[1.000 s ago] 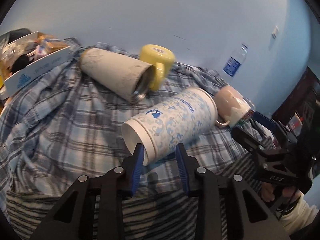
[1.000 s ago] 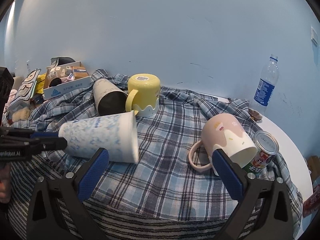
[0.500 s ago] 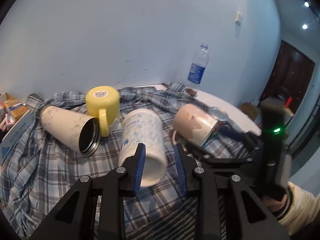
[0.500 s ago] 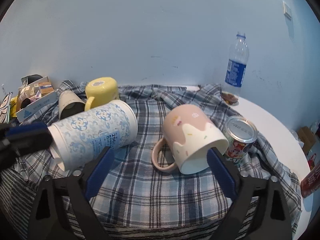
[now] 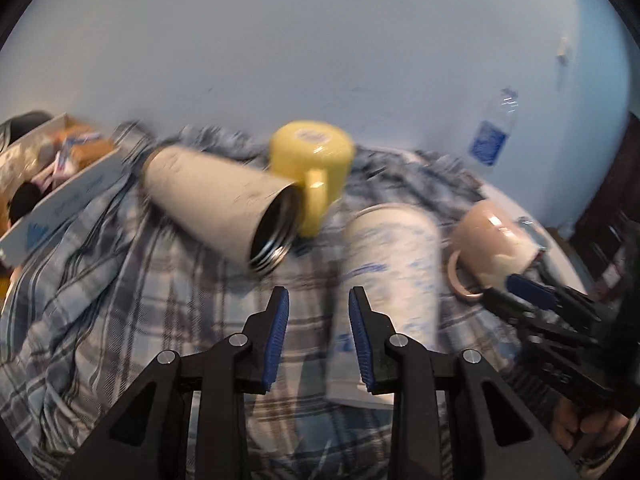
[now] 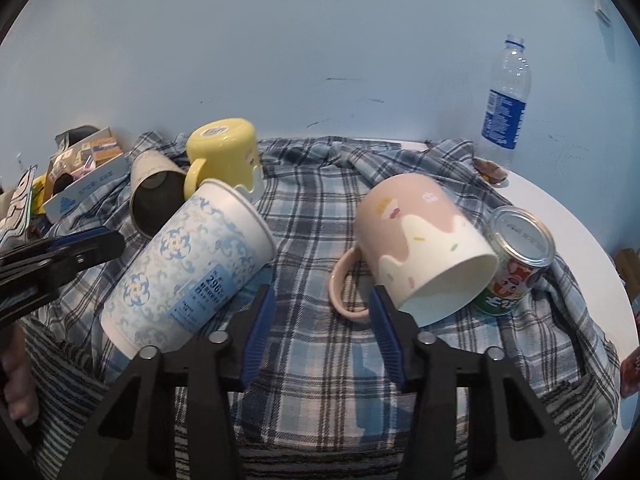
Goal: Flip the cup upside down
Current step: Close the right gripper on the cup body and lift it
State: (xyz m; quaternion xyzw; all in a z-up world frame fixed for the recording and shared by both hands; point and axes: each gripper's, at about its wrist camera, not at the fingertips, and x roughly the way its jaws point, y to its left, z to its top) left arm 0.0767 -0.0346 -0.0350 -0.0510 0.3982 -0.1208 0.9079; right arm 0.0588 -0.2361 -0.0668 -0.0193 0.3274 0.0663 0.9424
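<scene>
A white cup with blue floral print (image 5: pixel 384 280) (image 6: pixel 188 268) lies tilted on the plaid cloth, rim toward me. My left gripper (image 5: pixel 318 320) is open with a narrow gap and holds nothing; the cup is just right of its right finger. A pink-and-cream mug (image 6: pixel 424 244) (image 5: pixel 492 244) lies on its side, mouth toward me, leaning on a can. My right gripper (image 6: pixel 320 328) is open, and its right finger is near the mug's rim. The left view is blurred.
A yellow mug (image 6: pixel 224 152) stands upside down at the back. A beige steel tumbler (image 5: pixel 224 208) lies on its side beside it. A drink can (image 6: pixel 516 260), a water bottle (image 6: pixel 506 96) and a box of clutter (image 5: pixel 48 176) sit around the plaid cloth (image 6: pixel 320 216).
The floral cup has gone from my left gripper's fingers and now lies beside them. The left view swung left. My right gripper's fingers have narrowed and sit closer to the pink mug.
</scene>
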